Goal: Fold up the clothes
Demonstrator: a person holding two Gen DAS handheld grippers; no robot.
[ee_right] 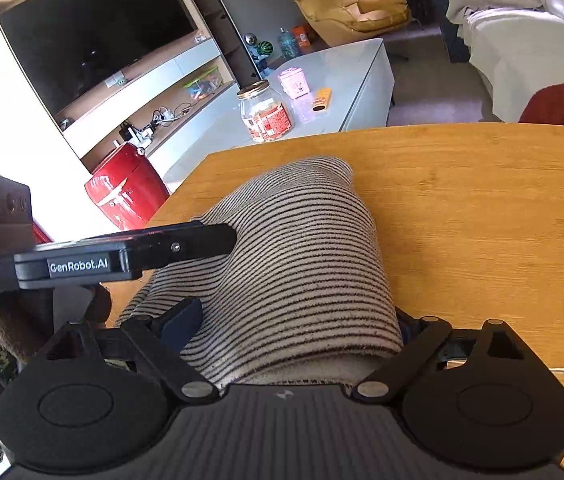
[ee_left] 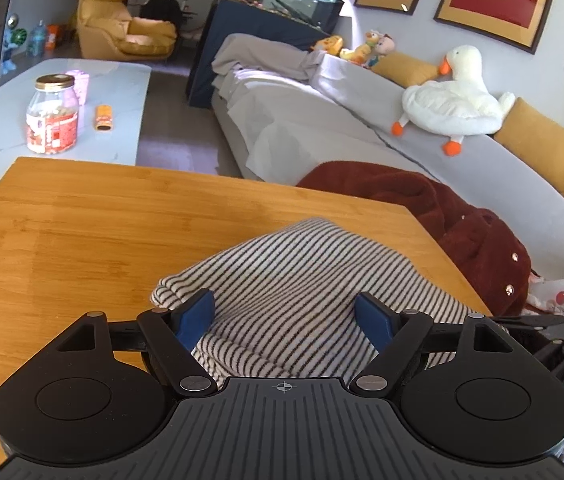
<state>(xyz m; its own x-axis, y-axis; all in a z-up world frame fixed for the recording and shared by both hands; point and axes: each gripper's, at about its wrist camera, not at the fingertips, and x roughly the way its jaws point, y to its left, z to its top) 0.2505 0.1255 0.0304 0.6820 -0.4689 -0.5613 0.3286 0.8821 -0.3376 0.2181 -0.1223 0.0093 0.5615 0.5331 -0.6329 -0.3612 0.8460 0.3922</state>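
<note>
A black-and-white striped garment lies bunched on the wooden table. My left gripper is open, its blue pads standing wide apart on either side of the cloth's near fold. In the right wrist view the same garment runs up between the open fingers of my right gripper; only the left blue pad shows, the right one is hidden by the cloth. The left gripper's body reaches in from the left and touches the garment's side.
A dark red fleece lies on the grey sofa past the table's right edge, with a white plush goose. A white coffee table beyond carries a glass jar. A red drum stool stands to the left.
</note>
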